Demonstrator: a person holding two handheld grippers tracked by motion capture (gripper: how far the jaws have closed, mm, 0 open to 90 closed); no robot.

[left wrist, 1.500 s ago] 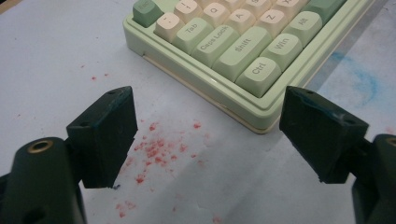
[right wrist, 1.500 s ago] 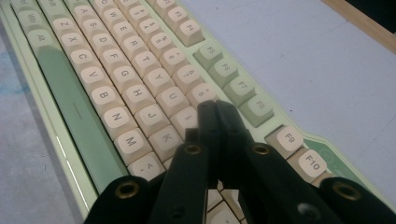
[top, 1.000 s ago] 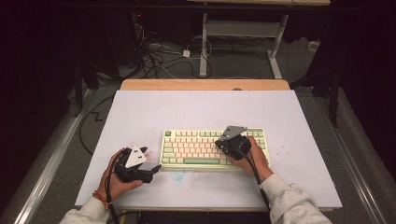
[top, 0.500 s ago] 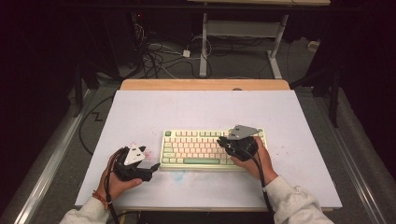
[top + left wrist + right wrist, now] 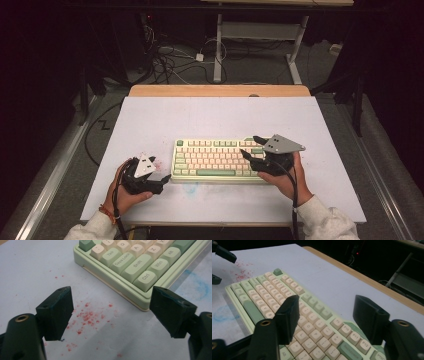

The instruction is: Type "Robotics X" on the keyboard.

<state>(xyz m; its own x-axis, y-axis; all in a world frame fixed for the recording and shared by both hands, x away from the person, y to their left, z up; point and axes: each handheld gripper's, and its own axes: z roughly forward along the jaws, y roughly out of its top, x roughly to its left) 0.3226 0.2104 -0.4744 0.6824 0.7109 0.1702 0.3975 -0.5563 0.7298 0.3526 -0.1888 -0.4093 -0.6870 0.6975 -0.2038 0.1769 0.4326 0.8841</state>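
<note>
The keyboard, lying mid-table between the left gripper and right gripper, both spread wide with nothing held, is judged rigid and fairly heavy, best gripped at its end edges, not its keys.

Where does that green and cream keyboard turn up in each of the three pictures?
High view: the keyboard lies at the table's middle, between the two hands.
Left gripper view: its near corner, with the Ctrl and Shift keys, fills the upper right.
Right gripper view: it runs from the upper left to the bottom right, under the fingers.
Shared landmark: the red specks on the white sheet beside the keyboard's end.
</note>
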